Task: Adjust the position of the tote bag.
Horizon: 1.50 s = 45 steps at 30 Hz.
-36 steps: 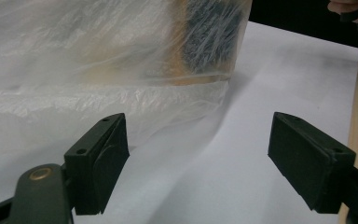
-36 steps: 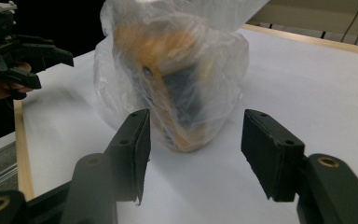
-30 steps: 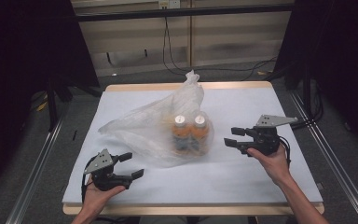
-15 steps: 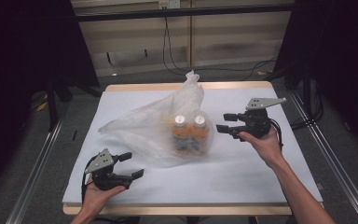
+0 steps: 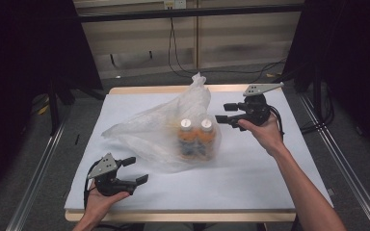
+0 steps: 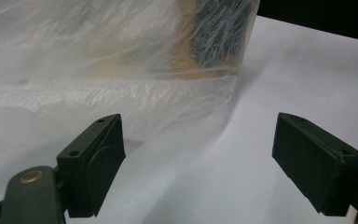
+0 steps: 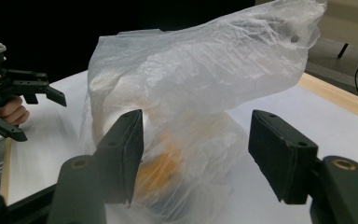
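Observation:
A clear plastic bag lies crumpled in the middle of the white table. Inside it stand two orange bottles with white caps. My right gripper hangs above the table just right of the bag, pointing at it. Its jaws have just been opening, with nothing pressed between them. In the right gripper view the bag rises beyond the right gripper. My left gripper rests open at the front left. Its jaws point at the bag's near edge.
The table's wooden rim runs along the front. Metal rails flank both sides of the table. Cables hang against the back wall. Bare white surface lies right of the bag and in front of it.
My right gripper has risen and moved toward the far side of the table, beside the bag's upper part, and its jaws stand wider. The left gripper and the bag have stayed put.

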Available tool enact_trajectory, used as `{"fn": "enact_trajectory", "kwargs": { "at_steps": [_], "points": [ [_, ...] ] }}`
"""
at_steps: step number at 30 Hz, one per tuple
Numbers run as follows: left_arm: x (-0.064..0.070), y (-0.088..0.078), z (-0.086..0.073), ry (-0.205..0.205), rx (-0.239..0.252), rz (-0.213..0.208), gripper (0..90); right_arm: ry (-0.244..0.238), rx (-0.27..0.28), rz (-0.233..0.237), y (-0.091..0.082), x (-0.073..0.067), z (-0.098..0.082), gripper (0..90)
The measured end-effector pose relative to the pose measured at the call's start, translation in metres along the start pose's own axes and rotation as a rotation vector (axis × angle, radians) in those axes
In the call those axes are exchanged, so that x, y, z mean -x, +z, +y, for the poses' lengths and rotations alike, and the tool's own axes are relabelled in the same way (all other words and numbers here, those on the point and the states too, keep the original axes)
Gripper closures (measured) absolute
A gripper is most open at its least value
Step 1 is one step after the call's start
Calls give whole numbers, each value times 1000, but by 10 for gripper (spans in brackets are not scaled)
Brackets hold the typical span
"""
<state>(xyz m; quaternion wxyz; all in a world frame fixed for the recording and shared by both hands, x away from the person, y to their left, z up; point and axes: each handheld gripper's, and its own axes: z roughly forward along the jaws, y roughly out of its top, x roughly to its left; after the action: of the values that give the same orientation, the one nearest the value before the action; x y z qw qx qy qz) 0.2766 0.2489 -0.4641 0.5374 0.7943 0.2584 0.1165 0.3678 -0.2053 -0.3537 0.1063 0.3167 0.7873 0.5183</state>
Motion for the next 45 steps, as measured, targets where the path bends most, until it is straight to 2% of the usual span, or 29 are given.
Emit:
{"fn": "enact_trajectory", "kwargs": {
  "at_steps": [3,6,16,20,22,23,25,26,27,29,34,37,38,39,40,41,42,44,45],
  "points": [
    [0,0,0,-10,3,3,168,-1,-15,-23,5,4,5,351],
    [-2,0,0,0,4,-9,167,5,-25,-23,11,9,11,351],
    [-2,-1,0,2,0,0,166,5,-40,-3,34,19,45,307],
    [-2,-1,0,2,-1,-1,166,9,-21,2,40,23,49,307],
    [-2,-1,-1,-7,2,-1,164,29,-18,-2,48,29,50,307],
    [-2,-1,0,-4,-1,8,164,29,-18,-2,48,29,50,307],
    [-3,0,-1,-8,-3,-1,164,36,-28,-13,54,33,52,307],
    [-2,1,-1,-11,3,11,164,41,-29,-13,57,35,53,306],
    [-3,1,-1,-11,10,-6,164,47,-27,-16,59,36,54,298],
    [-3,1,-1,-3,-1,1,164,57,-29,-20,65,38,56,274],
    [-5,-1,-2,-4,-4,5,164,65,-46,-12,82,38,64,230],
    [-4,0,-2,-23,11,1,164,80,-56,2,88,38,64,230],
    [-4,0,-2,-22,14,-3,164,79,-77,0,93,38,63,259],
    [-4,0,-2,-22,14,-3,164,79,-77,0,93,38,63,259],
    [-4,0,-2,-16,8,-4,164,83,-81,10,94,38,62,298],
    [-4,-1,-1,-6,3,-5,164,88,-86,20,96,38,61,344],
    [-5,-1,-1,-2,3,-4,164,93,-93,36,99,38,59,474],
    [-4,-1,-1,-9,7,-3,164,89,-99,42,101,37,58,497],
    [-5,-2,-1,-1,3,-2,164,82,-105,44,101,37,58,564]
  ]
}}
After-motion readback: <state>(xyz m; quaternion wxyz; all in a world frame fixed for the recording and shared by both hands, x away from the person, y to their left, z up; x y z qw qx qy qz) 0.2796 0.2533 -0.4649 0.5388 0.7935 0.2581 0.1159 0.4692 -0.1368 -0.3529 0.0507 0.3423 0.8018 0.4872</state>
